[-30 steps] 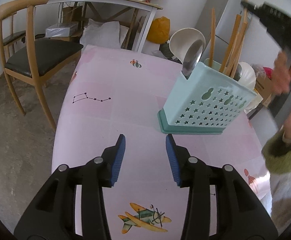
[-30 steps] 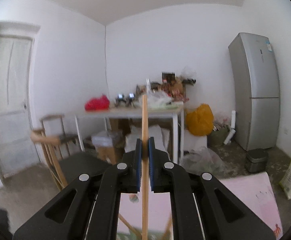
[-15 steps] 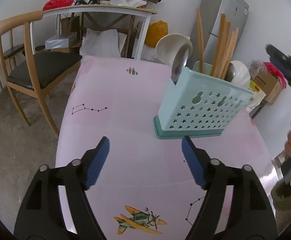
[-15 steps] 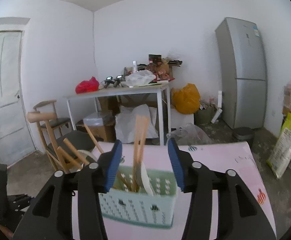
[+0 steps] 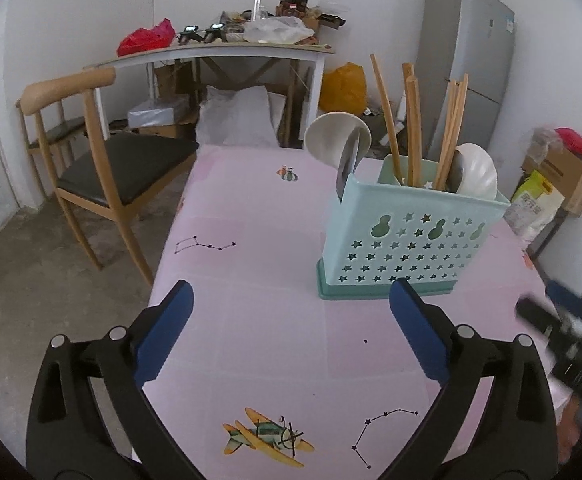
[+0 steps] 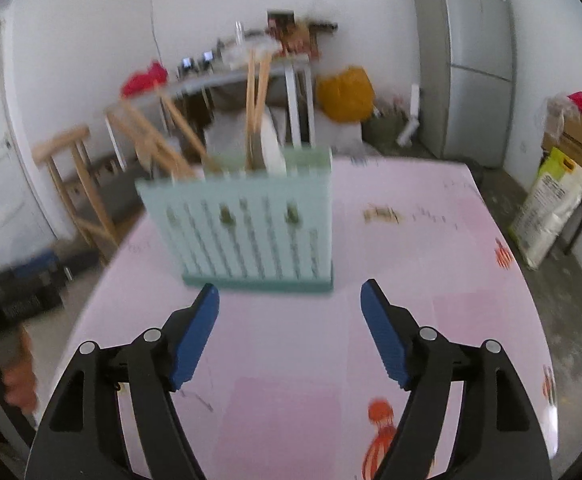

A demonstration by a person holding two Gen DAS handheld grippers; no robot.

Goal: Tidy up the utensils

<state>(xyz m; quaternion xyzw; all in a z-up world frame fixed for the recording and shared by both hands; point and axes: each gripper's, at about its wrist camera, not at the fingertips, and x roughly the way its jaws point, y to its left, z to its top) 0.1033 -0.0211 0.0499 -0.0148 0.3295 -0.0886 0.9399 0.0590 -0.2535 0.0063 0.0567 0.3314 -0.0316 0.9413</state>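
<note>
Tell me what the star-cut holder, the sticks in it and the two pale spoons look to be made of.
Holder: moulded plastic, matte mint, judging by its clean star and gourd cut-outs and thin walls.
Chopsticks: likely wood or bamboo, plain tan, no gloss.
Pale spoons: smooth off-white, ceramic or melamine; the look leaves it open.
Metal spoon beside them: grey, reflective, probably steel.

You are working in a lived-in home, a plain dining or storage room. The landmark is the pink-clothed table [image 5: 259, 240]. A wooden chair [image 5: 103, 152] stands at its left side, and behind its far end a white side table [image 5: 219, 50] is heaped with bags and clutter. A grey fridge [image 5: 467, 60] stands beyond its far right corner, with cardboard boxes [image 5: 563, 172] further right. The floor is bare concrete.
</note>
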